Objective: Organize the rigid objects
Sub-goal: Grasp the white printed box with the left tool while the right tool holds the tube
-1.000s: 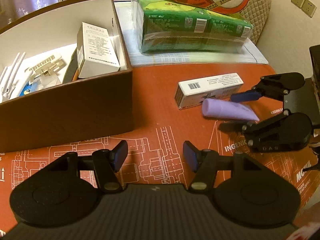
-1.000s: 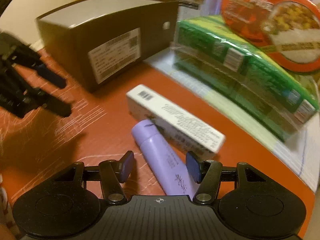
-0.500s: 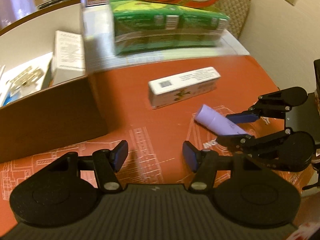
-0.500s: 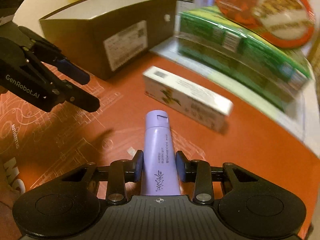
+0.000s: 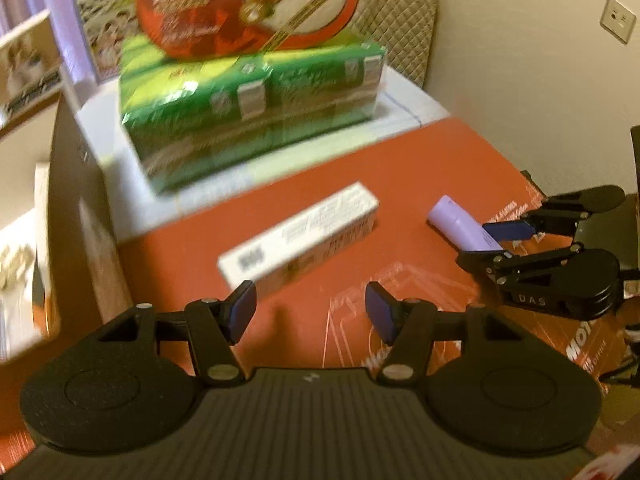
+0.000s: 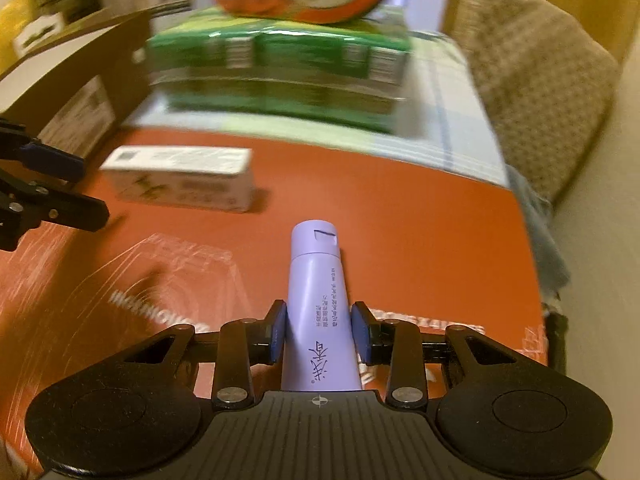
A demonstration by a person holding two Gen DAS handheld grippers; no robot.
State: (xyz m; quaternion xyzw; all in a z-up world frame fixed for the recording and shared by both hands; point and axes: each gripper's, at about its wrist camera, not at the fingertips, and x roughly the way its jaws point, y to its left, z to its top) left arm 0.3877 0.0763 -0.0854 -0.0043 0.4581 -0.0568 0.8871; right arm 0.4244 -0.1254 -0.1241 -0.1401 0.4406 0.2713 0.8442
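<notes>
Red desk mat (image 5: 420, 168) covers the table; a brown cardboard box (image 5: 86, 216) sits at the left edge, already holding some items (blurred, can't ID them). Behind the mat, a green multipack (image 5: 248, 108) on a white slab, with a red food package (image 5: 240, 4) stacked on top. Neither looks part of the sort.

Progress, my read: partway. Two loose items left on the mat.
- White carton (image 5: 300, 236): lying flat, untouched, just ahead of the left gripper (image 5: 310, 312). Jaws open, nothing between them.
- Purple tube (image 6: 318, 308): clamped in the right gripper (image 6: 318, 334), pads pressing both sides, cap pointing away. Jaws closed on it within the past second. Can't tell whether the cap end is clear of the mat.

Remaining: tube into the box, then the carton.

Text: "DAS" on the right gripper body, left view. Mat print partly legible in the right view, upside down, looks like "INGENIO…". Tube has vertical CJK characters; carton has a barcode, small print too blurred.
</notes>
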